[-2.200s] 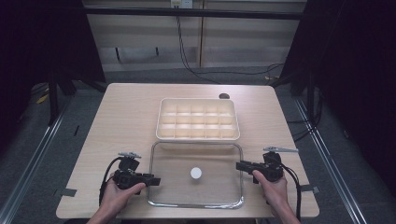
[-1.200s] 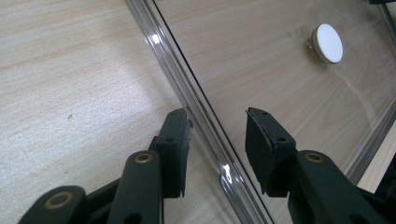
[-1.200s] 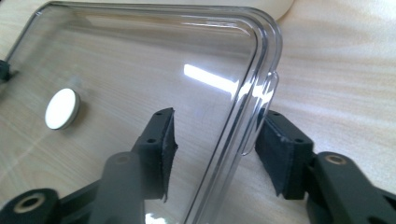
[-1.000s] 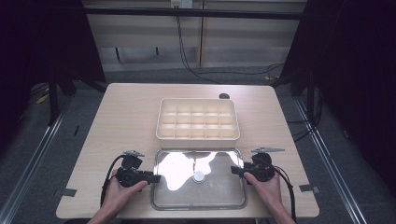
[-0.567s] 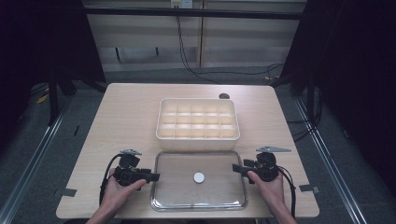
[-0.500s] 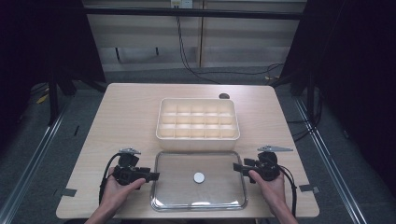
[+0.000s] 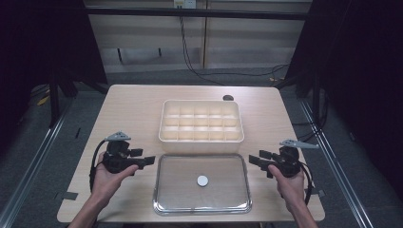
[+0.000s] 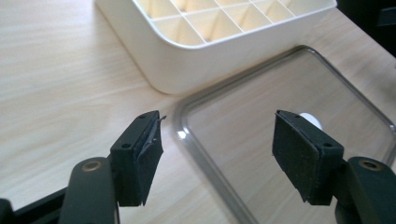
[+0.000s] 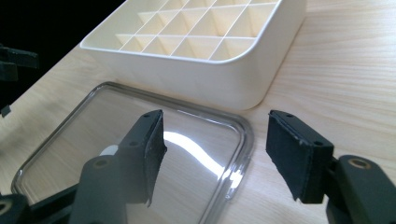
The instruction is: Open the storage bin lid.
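A clear rectangular lid (image 7: 202,184) with a white round knob (image 7: 202,180) lies flat on the table's near side. Behind it stands a cream divided box (image 7: 201,120) with several empty compartments. My left gripper (image 7: 148,161) is open just left of the lid, its jaws apart with nothing between them. On the lid's other side my right gripper (image 7: 254,160) is open as well, just off the right edge. In the left gripper view the lid's corner (image 8: 187,112) lies between the jaws' line of sight. The right gripper view has the lid's rim (image 9: 245,135) and the box (image 9: 205,51) beyond.
The wooden table (image 7: 133,109) has bare wood to the left and right of the box. A small dark disc (image 7: 228,98) sits near the far edge behind the box. Cables (image 7: 95,161) trail from both grippers.
The lid, held up and tilted between both grippers earlier, now lies flat on the table. Both grippers have let go and pulled outward, away from its edges.
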Motion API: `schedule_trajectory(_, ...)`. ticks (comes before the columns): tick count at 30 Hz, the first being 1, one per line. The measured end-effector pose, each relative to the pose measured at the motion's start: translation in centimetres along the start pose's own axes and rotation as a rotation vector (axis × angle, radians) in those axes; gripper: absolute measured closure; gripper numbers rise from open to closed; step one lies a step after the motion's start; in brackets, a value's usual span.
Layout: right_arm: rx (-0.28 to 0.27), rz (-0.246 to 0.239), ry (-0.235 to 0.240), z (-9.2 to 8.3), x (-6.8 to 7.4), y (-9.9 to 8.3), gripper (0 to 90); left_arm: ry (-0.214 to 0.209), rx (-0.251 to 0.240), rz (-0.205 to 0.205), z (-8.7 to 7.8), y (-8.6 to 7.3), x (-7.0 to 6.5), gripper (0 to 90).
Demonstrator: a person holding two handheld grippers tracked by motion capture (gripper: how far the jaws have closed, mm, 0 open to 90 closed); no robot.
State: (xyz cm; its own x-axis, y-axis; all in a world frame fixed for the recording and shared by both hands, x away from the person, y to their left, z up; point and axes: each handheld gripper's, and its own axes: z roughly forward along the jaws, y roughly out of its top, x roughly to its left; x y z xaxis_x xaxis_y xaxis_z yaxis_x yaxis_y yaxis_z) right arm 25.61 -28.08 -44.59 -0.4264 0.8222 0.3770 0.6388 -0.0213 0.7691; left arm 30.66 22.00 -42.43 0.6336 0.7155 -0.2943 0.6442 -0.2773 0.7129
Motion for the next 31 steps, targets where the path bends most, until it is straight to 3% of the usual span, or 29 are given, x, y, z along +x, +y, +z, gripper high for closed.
schedule_trajectory(3,-0.019,0.013,-0.008,-0.7,-0.5,-0.2,36.4,0.014,-0.005,0.003,-0.4,-0.3,0.5,33.2)
schedule_trajectory(5,-0.033,0.018,-0.018,-1.2,-0.8,-0.3,36.1,0.033,-0.01,-0.022,-0.8,-1.3,1.3,33.2)
schedule_trajectory(13,-0.044,0.013,-0.068,-2.6,-1.4,-1.2,36.0,0.071,0.002,-0.061,-1.7,-4.1,3.0,33.0)
schedule_trajectory(20,-0.097,0.045,-0.111,-4.2,-2.5,-1.9,35.7,0.086,0.003,-0.065,-2.4,-5.9,3.6,32.6)
schedule_trajectory(22,-0.099,0.037,-0.125,-4.6,-2.8,-2.0,35.6,0.105,-0.018,-0.079,-2.6,-6.5,3.8,32.6)
schedule_trajectory(24,-0.104,0.045,-0.136,-4.9,-3.1,-2.2,35.3,0.097,-0.001,-0.05,-2.7,-7.0,3.7,32.6)
schedule_trajectory(25,-0.102,0.044,-0.136,-4.9,-3.2,-2.3,35.2,0.114,-0.009,-0.054,-2.7,-7.3,3.9,32.8)
schedule_trajectory(28,-0.091,0.049,-0.148,-4.9,-3.4,-2.6,34.7,0.106,-0.014,-0.119,-2.7,-7.4,4.2,32.9)
schedule_trajectory(31,-0.074,0.036,-0.155,-4.6,-3.3,-2.7,34.1,0.097,-0.034,-0.109,-2.7,-6.9,4.0,32.9)
